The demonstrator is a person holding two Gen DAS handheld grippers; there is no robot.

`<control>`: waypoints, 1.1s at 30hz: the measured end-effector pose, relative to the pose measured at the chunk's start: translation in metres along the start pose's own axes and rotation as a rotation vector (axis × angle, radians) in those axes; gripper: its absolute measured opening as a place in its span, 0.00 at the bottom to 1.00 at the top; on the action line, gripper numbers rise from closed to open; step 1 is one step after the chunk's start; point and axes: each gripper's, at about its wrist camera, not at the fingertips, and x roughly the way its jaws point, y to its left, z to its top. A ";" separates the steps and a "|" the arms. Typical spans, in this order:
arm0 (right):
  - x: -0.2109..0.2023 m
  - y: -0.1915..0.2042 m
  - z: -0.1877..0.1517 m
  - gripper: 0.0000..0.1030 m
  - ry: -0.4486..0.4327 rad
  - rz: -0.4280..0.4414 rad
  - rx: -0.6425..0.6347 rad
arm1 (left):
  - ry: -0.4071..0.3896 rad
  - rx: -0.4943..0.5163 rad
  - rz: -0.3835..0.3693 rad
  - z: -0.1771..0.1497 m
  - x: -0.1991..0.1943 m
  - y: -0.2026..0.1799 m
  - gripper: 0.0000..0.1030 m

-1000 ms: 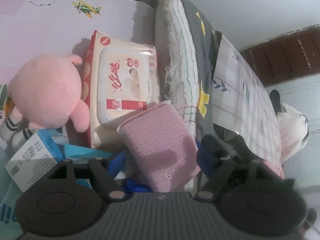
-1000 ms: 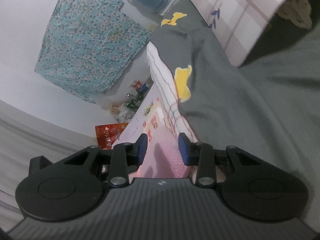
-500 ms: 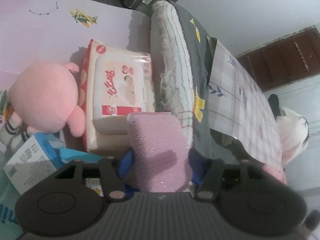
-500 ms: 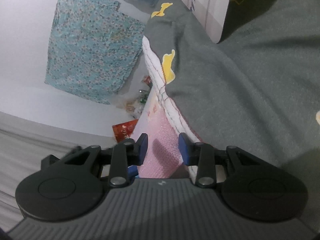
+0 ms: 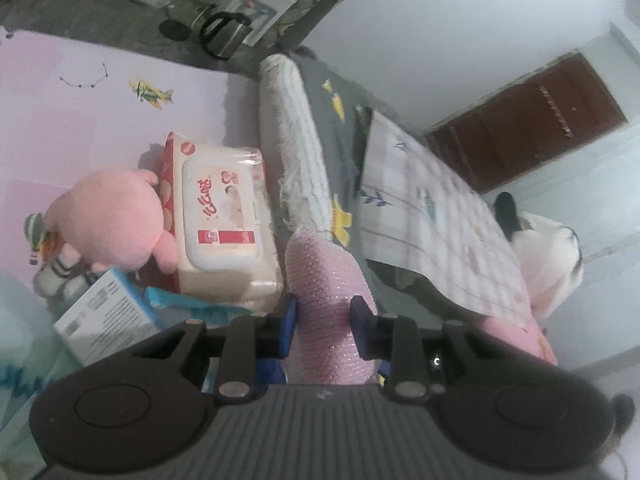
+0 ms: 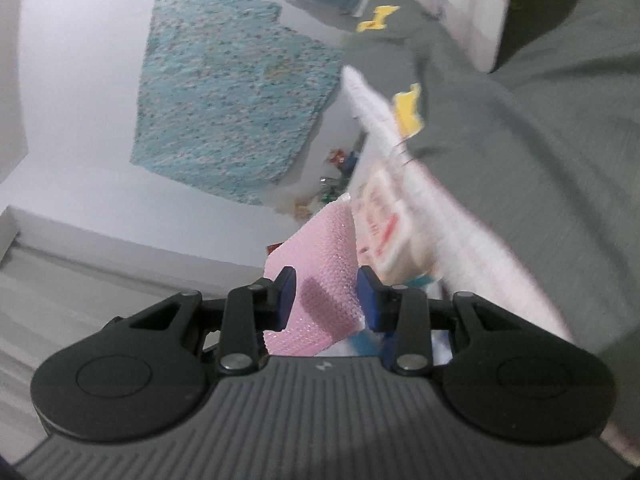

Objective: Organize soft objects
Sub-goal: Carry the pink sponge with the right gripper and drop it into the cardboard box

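Plainly, the pink textured cloth is gripped from both ends. In the left wrist view it runs as a rolled or folded band lengthwise away from the camera, its long axis going from the gripper body up toward the edge of the bed, where its far end curls over near the frayed white mattress edge. The left gripper has its blue pads pressed against both sides of the cloth, so it is clamped on it. In the right wrist view the same cloth rises between the fingers as a flat sheet, leaning up and to the right, with its upper corner near the pack of wipes. The right gripper is likewise closed on it, both pads touching the fabric.

Just left of the cloth in the left wrist view lies a wet wipes pack with a red and white label, flat on the pink play mat. A pink plush toy leans against the pack's left side. A white and blue box lies below the plush, close to the gripper. On the right stands the bed with a grey sheet with yellow shapes, and a checked blanket on top. A white and pink plush sits at the bed's far right. A turquoise patterned cloth hangs on the wall in the right wrist view.
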 end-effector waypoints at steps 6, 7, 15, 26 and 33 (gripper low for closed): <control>0.000 0.051 -0.049 0.31 0.068 0.024 -0.099 | -0.037 0.059 -0.005 -0.024 -0.074 0.011 0.29; 0.004 0.062 -0.059 0.31 0.086 0.034 -0.121 | -0.050 0.072 0.003 -0.028 -0.089 0.013 0.29; 0.099 0.158 -0.136 0.32 0.309 0.098 -0.281 | -0.269 0.045 0.145 -0.035 -0.234 0.068 0.30; 0.281 0.225 -0.230 0.32 0.490 -0.010 -0.307 | -0.377 -0.174 0.334 0.016 -0.322 0.218 0.30; 0.352 0.240 -0.273 0.32 0.508 -0.126 -0.350 | -0.368 -0.201 0.418 0.051 -0.323 0.288 0.31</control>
